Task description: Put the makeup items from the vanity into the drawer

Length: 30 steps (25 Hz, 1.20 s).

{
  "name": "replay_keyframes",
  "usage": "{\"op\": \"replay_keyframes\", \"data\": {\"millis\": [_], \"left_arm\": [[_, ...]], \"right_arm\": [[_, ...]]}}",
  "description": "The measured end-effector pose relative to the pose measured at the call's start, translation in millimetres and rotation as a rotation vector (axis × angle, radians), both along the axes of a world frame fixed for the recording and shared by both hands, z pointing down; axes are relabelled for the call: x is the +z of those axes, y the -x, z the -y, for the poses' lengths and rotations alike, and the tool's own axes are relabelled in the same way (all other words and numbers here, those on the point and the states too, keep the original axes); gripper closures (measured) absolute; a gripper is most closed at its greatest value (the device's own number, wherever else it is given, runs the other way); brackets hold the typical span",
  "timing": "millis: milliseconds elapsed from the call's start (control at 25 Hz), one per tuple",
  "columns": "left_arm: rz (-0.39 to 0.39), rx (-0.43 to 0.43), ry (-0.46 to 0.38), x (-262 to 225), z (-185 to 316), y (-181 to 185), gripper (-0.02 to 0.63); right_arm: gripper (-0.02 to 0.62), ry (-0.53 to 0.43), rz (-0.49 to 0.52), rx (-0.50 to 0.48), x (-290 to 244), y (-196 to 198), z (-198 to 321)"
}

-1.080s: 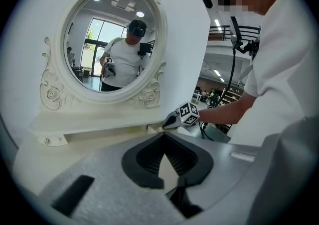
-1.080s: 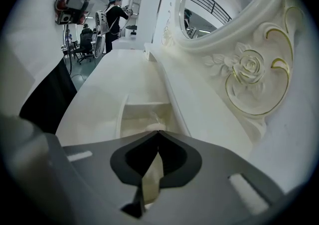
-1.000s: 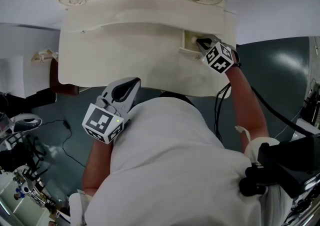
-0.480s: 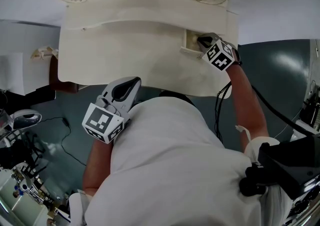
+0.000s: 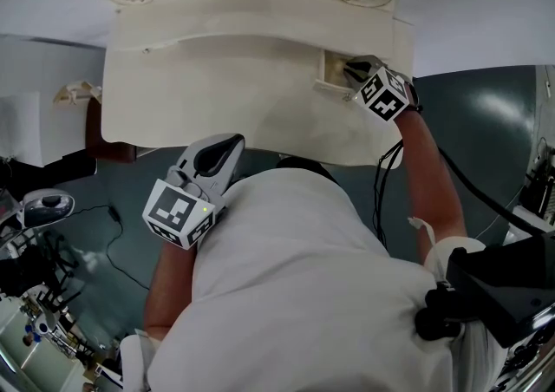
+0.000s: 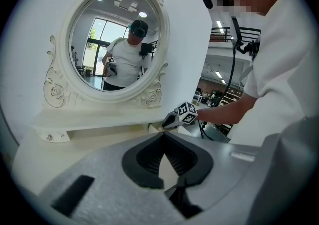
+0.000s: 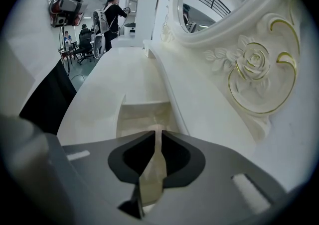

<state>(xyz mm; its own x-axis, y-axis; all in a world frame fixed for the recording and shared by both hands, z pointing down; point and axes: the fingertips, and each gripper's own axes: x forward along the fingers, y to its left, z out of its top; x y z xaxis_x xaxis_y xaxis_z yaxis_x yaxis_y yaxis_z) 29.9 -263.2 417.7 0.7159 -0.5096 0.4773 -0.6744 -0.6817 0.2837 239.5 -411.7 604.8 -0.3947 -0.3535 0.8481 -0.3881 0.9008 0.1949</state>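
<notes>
surf: wht vanity [image 5: 217, 95] | on top: oval mirror [image 6: 117, 40] | R drawer [image 5: 330, 70] open, contents unclear

No legible words, brand names, numbers or signs anywhere in view. Only coded black-and-white square patterns, without letters or digits, on the left white marker cube [image 5: 179, 212] just behind the left jaws and on the right white marker cube [image 5: 384, 94] just behind the right jaws. Nothing printed on the cream worktop [image 5: 217, 95] ahead of either pair of jaws.
</notes>
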Motion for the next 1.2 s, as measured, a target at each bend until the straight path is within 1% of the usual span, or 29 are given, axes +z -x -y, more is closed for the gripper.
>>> {"op": "replay_keyframes", "data": {"millis": [280,560,960,1200], "left_arm": [[-0.006,0.015,-0.012,-0.7,-10.4,9.9,0.606],[-0.021,0.044,-0.029,-8.7,-30.1,23.1,0.604],[-0.045,0.099,-0.048,-13.0,-72.5,61.3,0.604],[-0.061,0.13,-0.062,-16.5,-106.0,88.5,0.606]], "right_arm": [[0.552,-0.034,0.011,0.043,-15.9,1.4,-6.4],[0.594,-0.112,0.033,0.109,-48.3,10.0,-30.6],[0.594,-0.132,0.092,0.241,-69.3,43.6,-103.9],[0.594,-0.136,0.198,0.323,-87.3,84.7,-162.2]]}}
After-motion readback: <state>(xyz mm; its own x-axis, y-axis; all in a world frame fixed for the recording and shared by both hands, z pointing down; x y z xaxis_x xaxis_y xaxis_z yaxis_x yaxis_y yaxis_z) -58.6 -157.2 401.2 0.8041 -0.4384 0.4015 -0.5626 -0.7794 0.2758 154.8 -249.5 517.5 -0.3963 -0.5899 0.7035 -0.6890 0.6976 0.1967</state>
